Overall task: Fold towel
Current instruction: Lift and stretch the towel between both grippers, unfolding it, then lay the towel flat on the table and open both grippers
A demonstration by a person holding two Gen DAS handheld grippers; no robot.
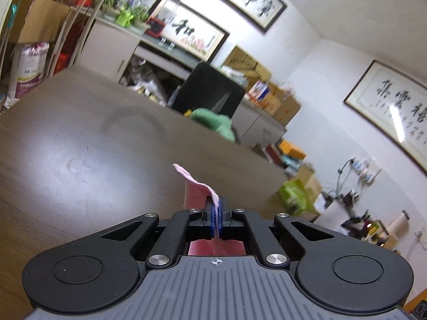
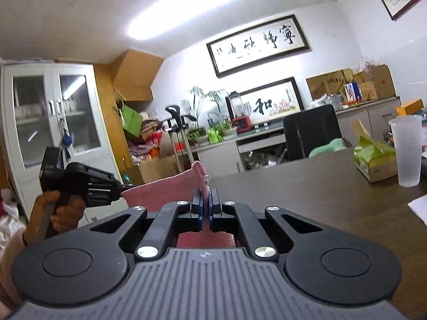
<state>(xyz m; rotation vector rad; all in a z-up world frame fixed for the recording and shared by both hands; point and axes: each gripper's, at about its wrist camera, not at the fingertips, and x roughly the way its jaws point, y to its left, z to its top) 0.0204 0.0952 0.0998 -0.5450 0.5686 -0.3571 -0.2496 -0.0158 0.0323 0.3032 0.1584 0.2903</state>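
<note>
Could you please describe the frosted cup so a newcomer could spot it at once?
Look at the dark table, toward its right side. The frosted cup stands upright beside a green-topped tissue box. It is the only tall, translucent white thing there.

I read 和 on the lower framed calligraphy point(image 2: 269, 104) and 寧靜 on the upper framed scroll point(image 2: 259, 45). A cardboard box point(image 2: 369, 90) shows "KANS". Other print is illegible.
</note>
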